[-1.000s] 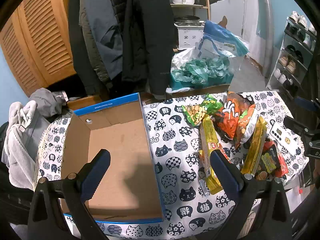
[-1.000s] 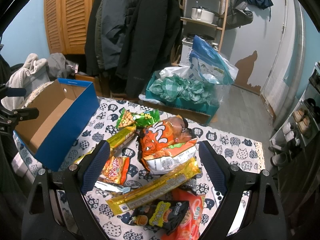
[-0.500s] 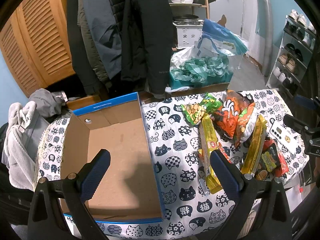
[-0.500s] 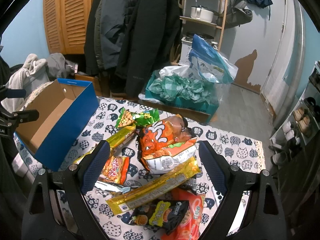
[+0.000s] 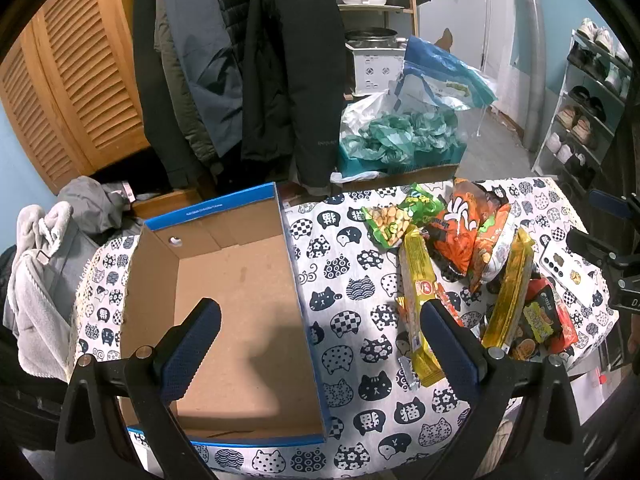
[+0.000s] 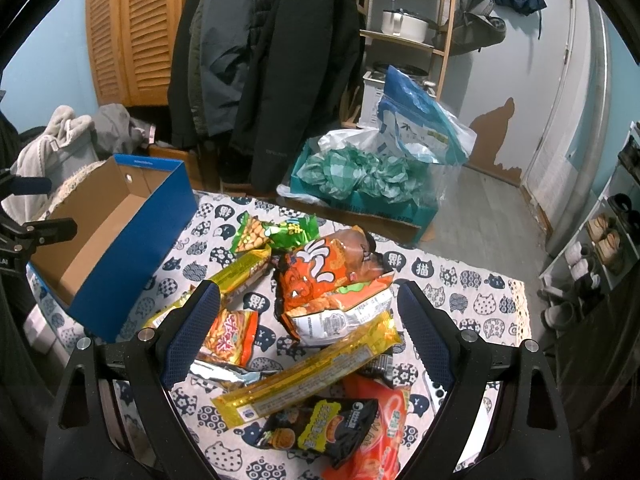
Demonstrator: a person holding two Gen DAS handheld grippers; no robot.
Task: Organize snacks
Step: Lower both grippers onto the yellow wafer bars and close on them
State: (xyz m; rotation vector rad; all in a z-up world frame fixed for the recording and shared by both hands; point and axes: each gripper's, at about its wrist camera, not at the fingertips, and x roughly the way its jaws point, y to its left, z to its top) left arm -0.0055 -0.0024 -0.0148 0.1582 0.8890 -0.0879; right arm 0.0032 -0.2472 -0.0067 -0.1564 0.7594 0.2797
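Observation:
An empty blue cardboard box (image 5: 236, 280) lies on the left of the cat-print tablecloth (image 5: 352, 280); it also shows in the right wrist view (image 6: 132, 256). A pile of snack packs lies on the right: a green pack (image 6: 276, 234), an orange chip bag (image 6: 332, 280), a long gold pack (image 6: 308, 372), a yellow bar (image 5: 418, 304), a black pack (image 6: 320, 428). My left gripper (image 5: 320, 344) is open and empty above the box's right wall. My right gripper (image 6: 308, 332) is open and empty above the pile.
A phone (image 5: 568, 276) lies at the table's right edge. Coats (image 5: 260, 60) hang behind the table. A teal box of green bags (image 6: 360, 176) stands on the floor behind. A shoe rack (image 5: 588, 96) is at the right, grey clothes (image 5: 44, 264) at the left.
Both grippers have hardly moved; the left view has shifted very slightly. Nothing was taken hold of or moved.

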